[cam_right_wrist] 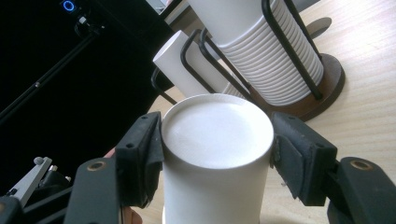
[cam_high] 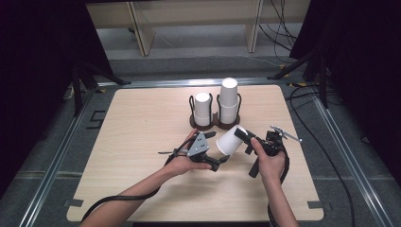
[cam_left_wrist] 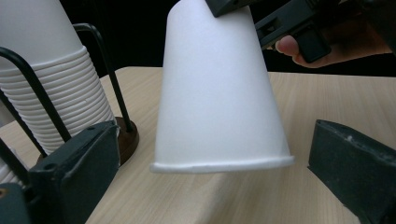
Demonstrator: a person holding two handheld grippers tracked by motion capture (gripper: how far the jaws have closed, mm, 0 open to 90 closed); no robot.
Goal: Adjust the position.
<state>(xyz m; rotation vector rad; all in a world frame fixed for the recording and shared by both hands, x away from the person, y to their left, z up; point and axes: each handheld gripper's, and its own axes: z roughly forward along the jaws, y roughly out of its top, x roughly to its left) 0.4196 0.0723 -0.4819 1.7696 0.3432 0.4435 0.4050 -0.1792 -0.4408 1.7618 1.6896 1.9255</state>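
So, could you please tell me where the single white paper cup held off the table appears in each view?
High view: paper cup at centre, right gripper clamping its base.
Left gripper view: fills the middle, rim downward.
Right gripper view: bottom centre, between the jaws.
Shared landmark: the taller cup stack.

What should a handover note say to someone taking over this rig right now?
Right hand-held gripper: shut on the base end of a single paper cup, held tilted above the table, rim toward the left one.
Left hand-held gripper: open, jaws either side of the cup's rim, not touching.
Two wire holders: short stack, tall stack, at the table's far side.
Done: one cup in hand. Left: probably take the rim and place the cup.
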